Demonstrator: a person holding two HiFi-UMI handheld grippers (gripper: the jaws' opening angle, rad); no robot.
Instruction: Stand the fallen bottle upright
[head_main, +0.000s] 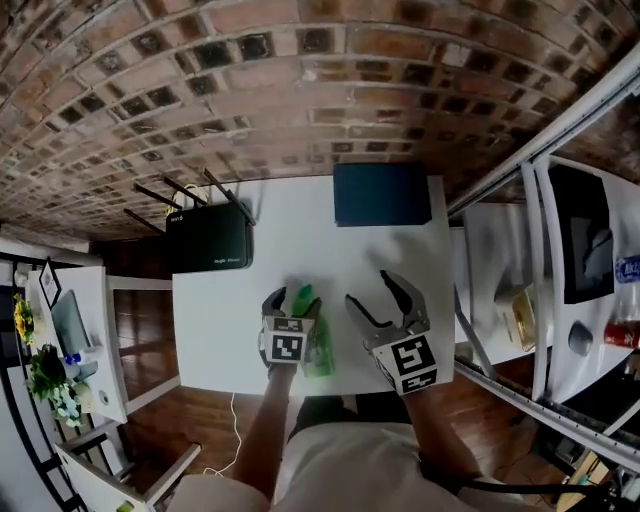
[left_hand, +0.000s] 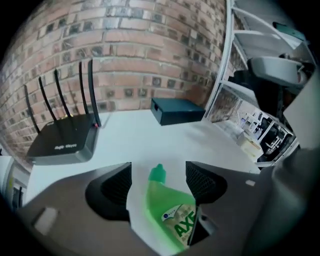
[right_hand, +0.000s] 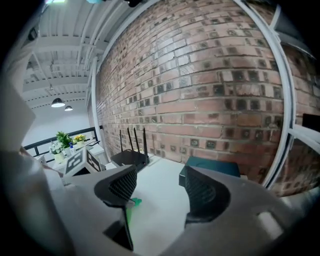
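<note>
Bottle (left_hand: 167, 212): green liquid (left_hand: 156, 197), lying | left hand-held gripper (left_hand: 159, 174): jaws apart astride

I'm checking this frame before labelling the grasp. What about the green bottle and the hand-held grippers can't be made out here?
- Base of the bottle: left gripper view, hidden by the body of the left hand-held gripper.
- Jaw-to-bottle contact: left gripper view, they overlap; head view, too small.
- Bottle body: right gripper view, behind a jaw of the right hand-held gripper; only the cap shows.
- Small label print: left gripper view, blurred.
</note>
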